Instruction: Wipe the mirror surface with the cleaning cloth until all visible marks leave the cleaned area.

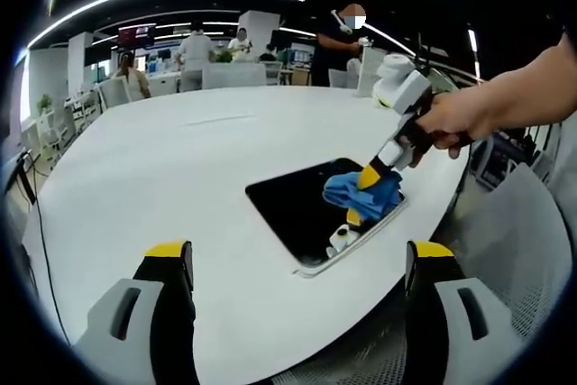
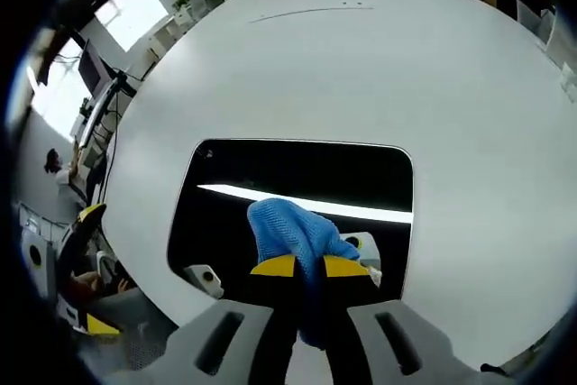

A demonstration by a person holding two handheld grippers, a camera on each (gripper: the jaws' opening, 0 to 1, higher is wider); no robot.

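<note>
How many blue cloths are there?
1. The blue cloth is pinched in the right gripper, resting on the mirror near the table edge. More could be hidden from these views.

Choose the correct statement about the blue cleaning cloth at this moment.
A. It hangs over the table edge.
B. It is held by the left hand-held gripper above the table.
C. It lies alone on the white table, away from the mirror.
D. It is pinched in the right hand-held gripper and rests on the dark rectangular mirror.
D: the blue cleaning cloth sits between the yellow-tipped jaws of the right hand-held gripper, on the dark rectangular mirror; the left hand-held gripper stands open and empty.
</note>
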